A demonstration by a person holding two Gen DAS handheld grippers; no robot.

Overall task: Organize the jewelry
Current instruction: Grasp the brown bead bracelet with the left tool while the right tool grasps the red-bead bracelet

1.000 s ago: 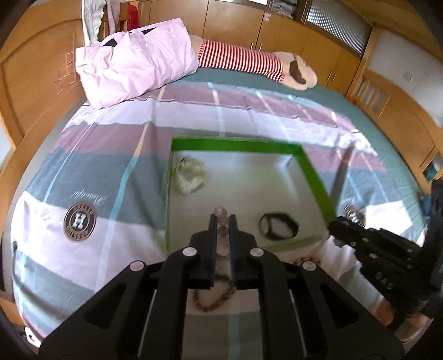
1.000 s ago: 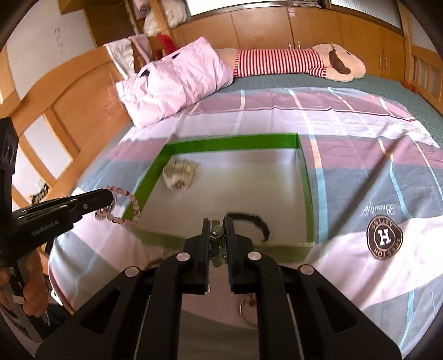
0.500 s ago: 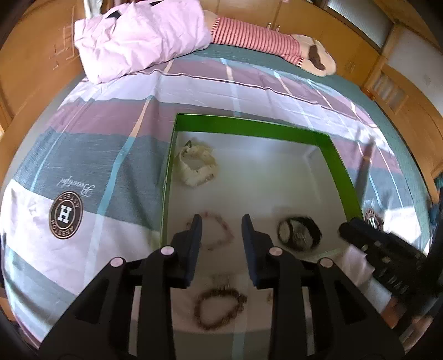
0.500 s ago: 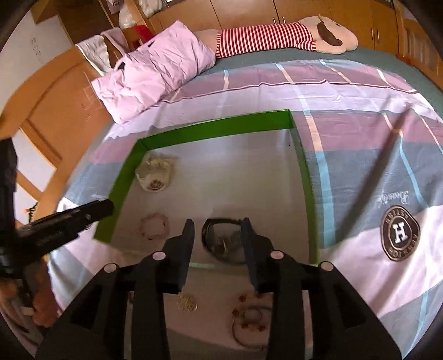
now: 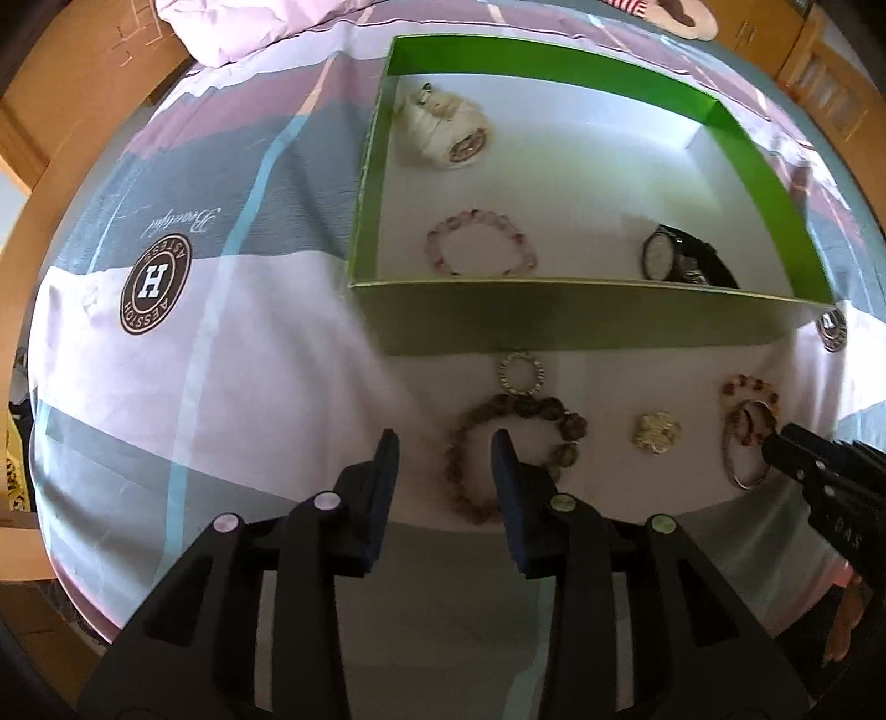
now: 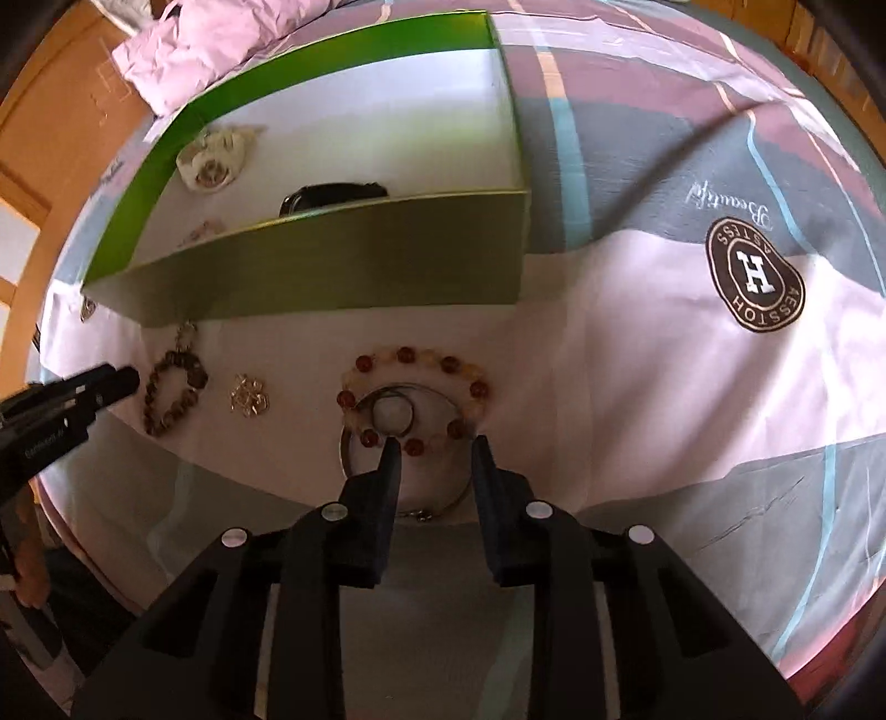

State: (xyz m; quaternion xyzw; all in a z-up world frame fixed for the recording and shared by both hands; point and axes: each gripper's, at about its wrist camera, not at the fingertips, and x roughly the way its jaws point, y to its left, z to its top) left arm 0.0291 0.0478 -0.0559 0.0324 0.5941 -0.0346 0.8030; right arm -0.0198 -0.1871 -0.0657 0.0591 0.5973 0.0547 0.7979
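The green box (image 5: 554, 315) with a white floor holds a white watch (image 5: 443, 130), a pink bead bracelet (image 5: 476, 214) and a black watch (image 5: 662, 255). On the bedspread in front of it lies a brown bead bracelet (image 5: 531, 407). My left gripper (image 5: 446, 443) hangs over its left arc, its jaws opening and touching nothing. My right gripper (image 6: 434, 446) points down at a red and amber bead bracelet (image 6: 407, 353) that lies over a silver bangle (image 6: 343, 448). Its jaws are closing, with the bracelet's near beads between them but not pressed.
A gold flower brooch (image 5: 656, 432) lies between the two bracelets, a small silver ring (image 5: 501, 374) by the box's front wall, and a round silver piece (image 5: 833, 327) at the box's right corner. A pink pillow (image 6: 221, 33) lies behind the box. The bed's edge is close below the jewelry.
The left gripper let go of the pink bracelet and the right let go of the black watch; both now lie in the box. Both grippers sank and tilted down toward the jewelry in front.
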